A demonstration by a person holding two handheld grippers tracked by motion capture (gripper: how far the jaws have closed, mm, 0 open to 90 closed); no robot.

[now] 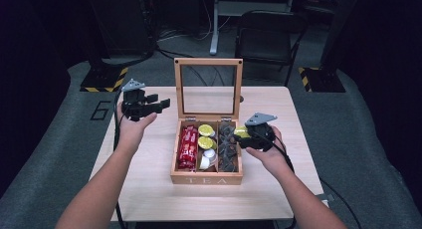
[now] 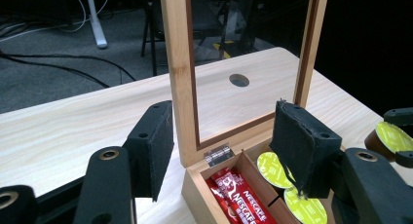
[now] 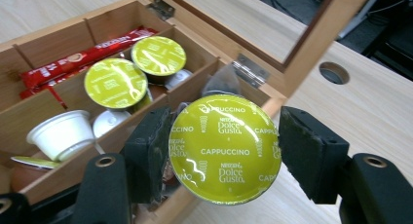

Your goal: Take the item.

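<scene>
Capsule, high view: we see the round coffee capsule with the lime-green foil lid held by the right gripper above the right-hand compartment of the open wooden tea box, which stands on the pale wooden table.
Left gripper, high view: we hold the left gripper raised over the table left of the box, its jaws spread with nothing between them.
Left gripper view: our two black jaws stand apart and empty, facing the box's upright glass-paned lid; red instant-coffee sachets lie in the nearest compartment, and the capsule shows at the far right.
Right gripper view: the jaws pinch the capsule at opposite sides of its body, foil lid facing us, tilted.
Handling: we judge it light, with a stiff plastic cup that is smooth and a bit slippery; the foil looks thin and easy to puncture.
Where to hold: across the side wall below the rim, as now, never pressing on the foil.
</scene>
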